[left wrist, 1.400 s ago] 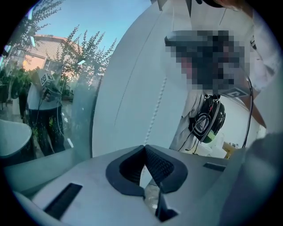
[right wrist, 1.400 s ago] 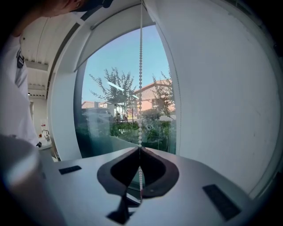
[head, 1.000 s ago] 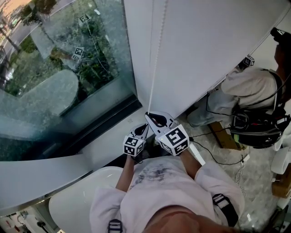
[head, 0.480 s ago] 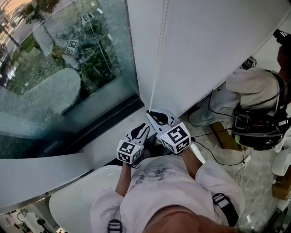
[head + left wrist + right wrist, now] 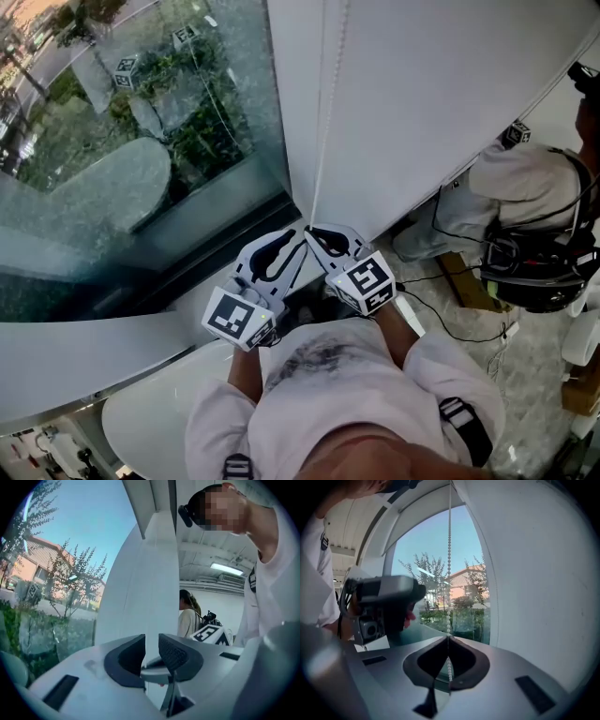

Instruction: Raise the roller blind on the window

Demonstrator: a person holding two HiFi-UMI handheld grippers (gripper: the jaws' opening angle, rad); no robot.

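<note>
Square-marker cube point(image 5: 366, 283), right hand-held gripper point(image 5: 448, 639), bead chain point(image 5: 449, 550)

We are in a bright, white-walled work space, more like an office or test room than a home. A tall window point(image 5: 141, 169) of clear glass stands next to a plain white roller blind point(image 5: 450, 84). The floor point(image 5: 473, 314) is pale polished stone. A strip light point(image 5: 227, 567) sits in a bare white ceiling. Another person point(image 5: 520, 183) nearby wears strapped-on recording gear, with cables point(image 5: 441, 323) trailing over the floor. Outside we see trees point(image 5: 70, 578) and a low building point(image 5: 35, 557).
</note>
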